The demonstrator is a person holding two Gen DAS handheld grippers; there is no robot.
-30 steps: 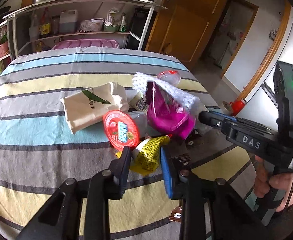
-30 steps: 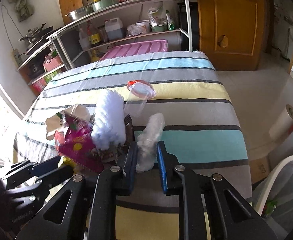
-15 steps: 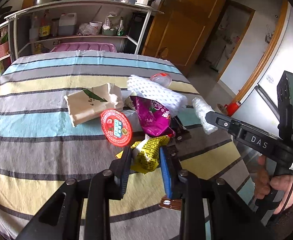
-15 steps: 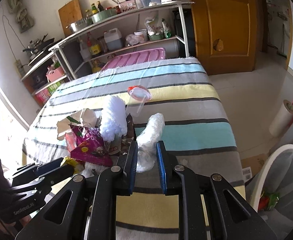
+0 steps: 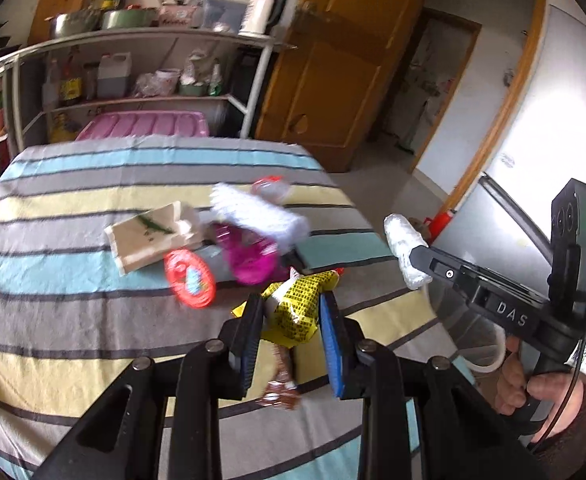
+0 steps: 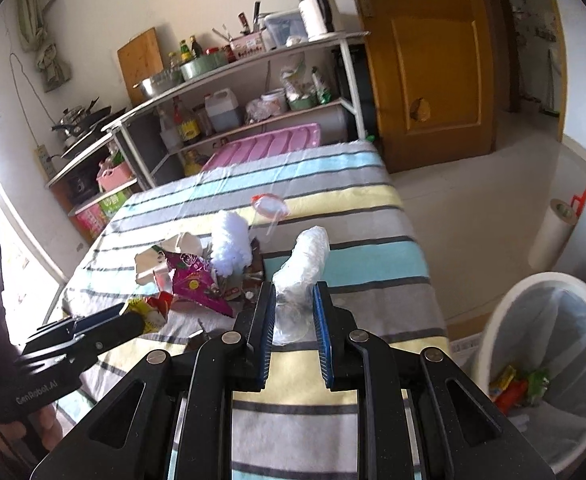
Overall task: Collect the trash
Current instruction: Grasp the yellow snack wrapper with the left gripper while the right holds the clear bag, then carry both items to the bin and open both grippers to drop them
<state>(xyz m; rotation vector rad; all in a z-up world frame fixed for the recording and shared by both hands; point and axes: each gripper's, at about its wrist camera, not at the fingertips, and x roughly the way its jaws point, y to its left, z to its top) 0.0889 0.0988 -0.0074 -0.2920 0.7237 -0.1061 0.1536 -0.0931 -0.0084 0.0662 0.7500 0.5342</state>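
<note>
— Striped cloth [image 5: 73,248] is seen covering the table across the middle of both views, and a white bin [image 6: 497,320] is shown at the lower right of the right wrist view. How much is judged done?

— Little. A few coloured wrappers are seen in the bin, while one heap of trash [image 5: 233,240] is left at frame centre: one paper bag, one white foam net, one magenta pouch, one red lid, one clear cup.

— And the tongs?

— Each is closed on one piece. A clear crumpled plastic wrap [image 6: 303,264] is pinched by the right gripper [image 6: 293,324]. A yellow snack packet [image 5: 297,300] is clamped by the left gripper [image 5: 291,332], just above the cloth.
</note>
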